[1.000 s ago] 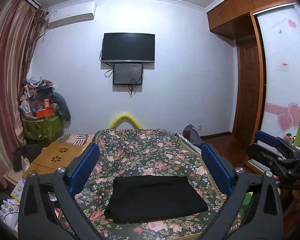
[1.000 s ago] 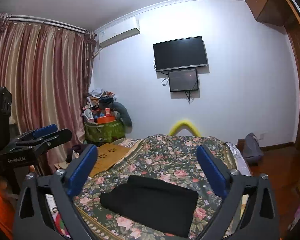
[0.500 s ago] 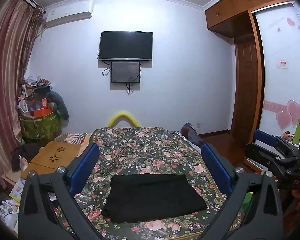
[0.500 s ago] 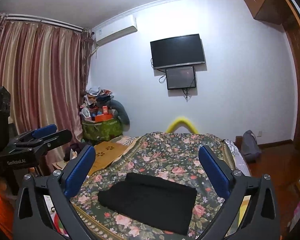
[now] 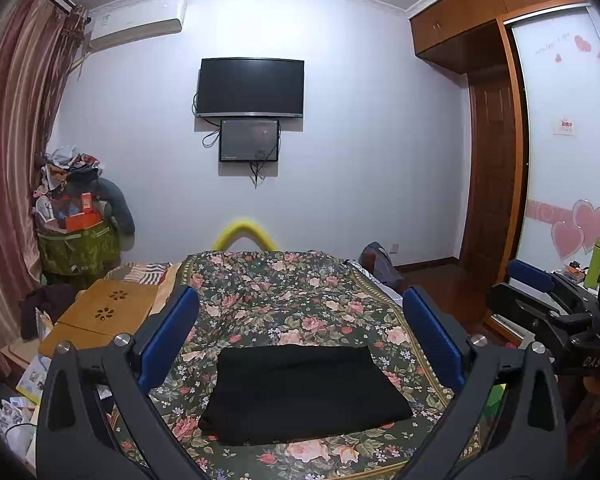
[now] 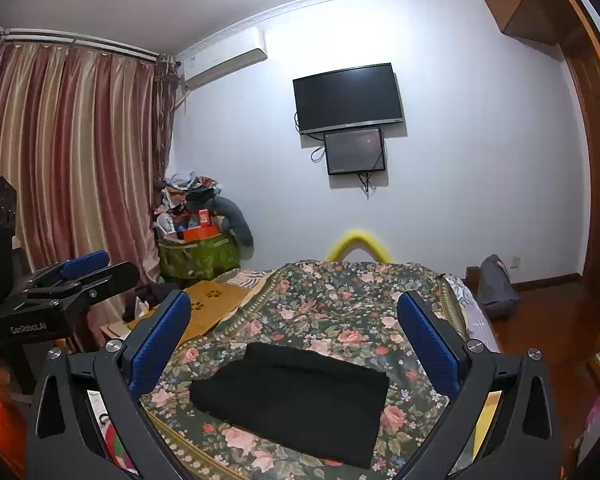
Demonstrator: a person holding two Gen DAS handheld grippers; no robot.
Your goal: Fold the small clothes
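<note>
Apparently complete: black garment (image 5: 304, 392) lies as a folded rectangle on floral bed (image 5: 284, 296). Left gripper (image 5: 300, 332) and right gripper (image 6: 296, 330) fingers spread, empty, held above. No further clothes visible.

Both wrist views face the far wall, sharing the bed (image 5: 300, 296).

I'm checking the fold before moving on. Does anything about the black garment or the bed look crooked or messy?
Nothing stands out. The black garment lies folded into a neat rectangle, flat on the floral bedspread, with no loose sleeves or corners showing. Both grippers, left and right, are open and clear of it.
</note>
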